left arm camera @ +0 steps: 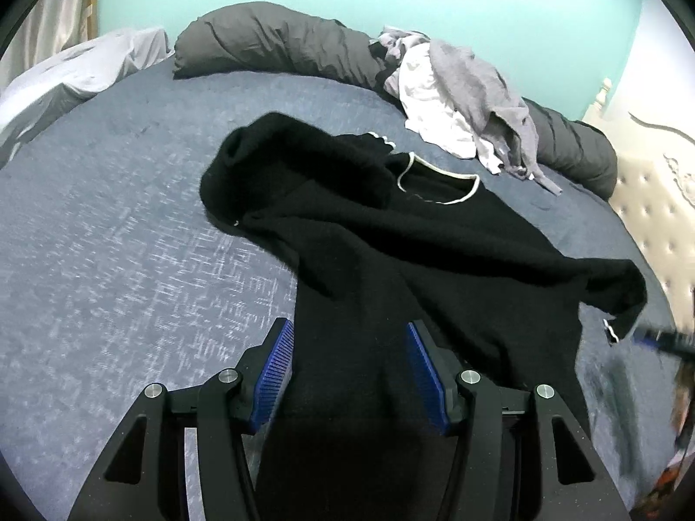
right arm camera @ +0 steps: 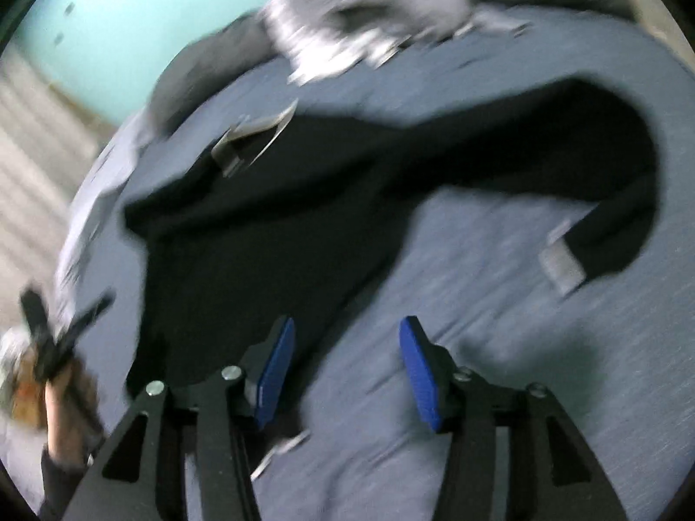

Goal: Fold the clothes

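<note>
Left wrist: black sweater (left arm camera: 391,252) lengthwise, neckline away.

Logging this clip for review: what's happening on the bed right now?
A person is folding clothes with a handheld tool in each hand. A black sweater with white trim lies spread but rumpled on the blue bedspread. The left tool hangs over its lower body, fingers apart with black fabric between them; whether they pinch it is unclear. The right tool is open and empty over the bedspread beside the sweater; its view is blurred. A pile of grey and white clothes waits near the dark pillows.
</note>
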Available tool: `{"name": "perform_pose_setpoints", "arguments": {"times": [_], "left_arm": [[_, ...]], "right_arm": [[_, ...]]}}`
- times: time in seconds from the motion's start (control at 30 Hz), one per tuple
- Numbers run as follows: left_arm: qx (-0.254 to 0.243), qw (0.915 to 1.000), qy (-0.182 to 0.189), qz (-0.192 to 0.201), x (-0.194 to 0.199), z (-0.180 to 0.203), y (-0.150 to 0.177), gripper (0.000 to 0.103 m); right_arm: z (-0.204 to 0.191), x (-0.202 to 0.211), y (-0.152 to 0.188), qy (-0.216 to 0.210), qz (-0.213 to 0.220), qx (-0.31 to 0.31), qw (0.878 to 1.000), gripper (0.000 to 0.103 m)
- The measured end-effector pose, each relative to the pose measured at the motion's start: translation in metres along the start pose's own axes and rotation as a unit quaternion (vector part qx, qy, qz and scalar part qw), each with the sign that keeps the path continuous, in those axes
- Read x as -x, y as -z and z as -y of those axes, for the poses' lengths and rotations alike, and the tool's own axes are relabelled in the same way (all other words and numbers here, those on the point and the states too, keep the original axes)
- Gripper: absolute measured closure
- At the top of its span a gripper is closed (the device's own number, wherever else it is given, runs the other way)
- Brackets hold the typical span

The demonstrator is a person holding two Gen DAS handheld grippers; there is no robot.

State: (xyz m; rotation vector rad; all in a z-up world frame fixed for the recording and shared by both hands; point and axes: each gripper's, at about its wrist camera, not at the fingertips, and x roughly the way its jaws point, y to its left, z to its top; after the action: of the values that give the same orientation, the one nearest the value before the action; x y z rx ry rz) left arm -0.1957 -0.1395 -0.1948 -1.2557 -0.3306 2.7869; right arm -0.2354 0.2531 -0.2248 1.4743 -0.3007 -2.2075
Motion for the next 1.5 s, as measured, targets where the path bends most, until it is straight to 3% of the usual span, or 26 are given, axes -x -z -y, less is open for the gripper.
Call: {"name": "perform_pose_setpoints", "arguments": {"times": [0.27, 0.5, 0.53, 0.63, 0.73, 1.13, 1.3, 1.5], "left_arm": [[-0.001, 0.9999, -0.011, -0.012, 0.048, -0.011, 0.011, 0.045], [-0.001, 0.9994, -0.02, -0.028, 0.069, -0.025, 0.028, 0.045], [-0.003, 0.9993, -0.021, -0.03, 0.07, -0.026, 0.03, 0.045], [-0.005, 0.9989, -0.023, -0.039, 0.072, -0.031, 0.037, 0.045], [-0.004, 0.9985, -0.023, -0.049, 0.069, -0.037, 0.043, 0.045], [0.0, 0.9947, 0.002, -0.103, 0.035, -0.03, 0.064, 0.045], [-0.012, 0.9908, 0.02, -0.133, 0.016, -0.015, 0.077, 0.045], [-0.024, 0.9851, 0.056, -0.161, -0.008, 0.015, 0.093, 0.045]], "right_arm": [[-0.066, -0.042, 0.058, -0.048, -0.062, 0.034, 0.996, 0.051], [-0.086, -0.078, 0.069, -0.038, -0.08, 0.041, 0.995, 0.051], [-0.088, -0.08, 0.071, -0.037, -0.077, 0.046, 0.995, 0.066], [-0.088, -0.075, 0.069, -0.036, -0.06, 0.054, 0.996, 0.094], [-0.087, -0.055, 0.063, -0.034, -0.031, 0.064, 0.997, 0.098], [-0.01, 0.054, 0.017, 0.012, 0.064, 0.037, 0.997, 0.1], [0.024, 0.064, 0.016, 0.048, 0.063, 0.025, 0.997, 0.1], [0.052, 0.061, 0.022, 0.059, 0.063, 0.005, 0.996, 0.1]]}}
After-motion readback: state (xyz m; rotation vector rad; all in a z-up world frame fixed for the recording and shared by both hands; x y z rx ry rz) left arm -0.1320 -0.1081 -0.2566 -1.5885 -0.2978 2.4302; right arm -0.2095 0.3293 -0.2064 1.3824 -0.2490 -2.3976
